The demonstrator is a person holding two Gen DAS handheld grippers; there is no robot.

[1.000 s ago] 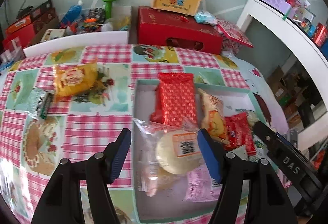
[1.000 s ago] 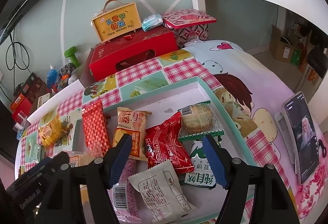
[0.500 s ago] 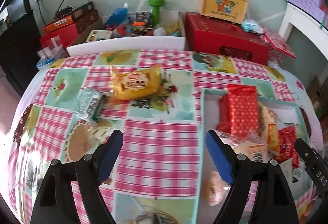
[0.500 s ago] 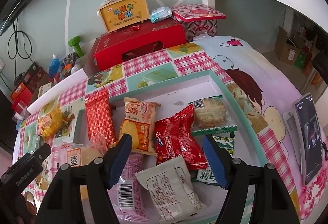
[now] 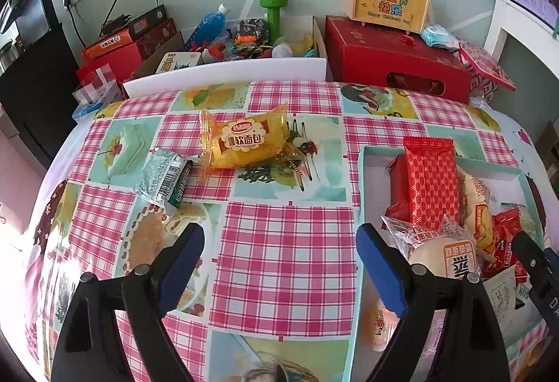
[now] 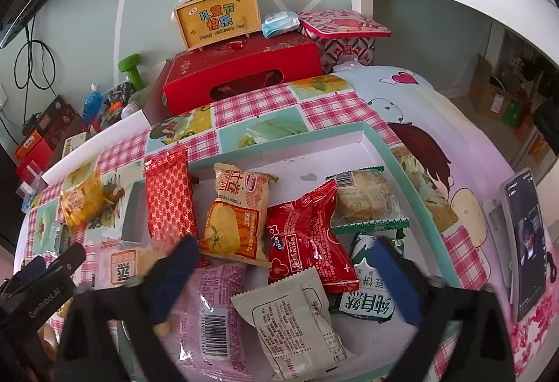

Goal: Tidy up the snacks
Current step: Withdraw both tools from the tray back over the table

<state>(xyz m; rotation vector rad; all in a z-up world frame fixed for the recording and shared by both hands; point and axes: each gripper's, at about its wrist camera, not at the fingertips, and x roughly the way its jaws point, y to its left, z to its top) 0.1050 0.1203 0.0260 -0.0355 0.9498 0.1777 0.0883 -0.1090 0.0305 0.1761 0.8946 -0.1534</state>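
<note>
A table under a pink-checked cloth is carrying everything, and one shallow teal-rimmed tray is sitting on its right part. Behind the table, one long red box is lying with one yellow handled case standing on top of it.

Inside the tray, about nine snack packets are lying jumbled and overlapping: one red patterned packet leaning over the left rim, one orange chip bag, one red wrapper, one clear pack of biscuits, one green-and-white pack, one grey sachet, one pink packet, and one clear bag with a pale round cake. The exact count is hard to tell where they overlap.

Outside the tray, two snacks are lying on the cloth, well apart from it: one yellow bread packet and, just beside it to the left, one small silver-green packet.

The left gripper is hovering over bare cloth left of the tray, jaws spread wide and grasping nothing. The right gripper is hanging over the tray's packets, blurred, jaws likewise parted and empty.

One phone is lying on the table's right edge.
</note>
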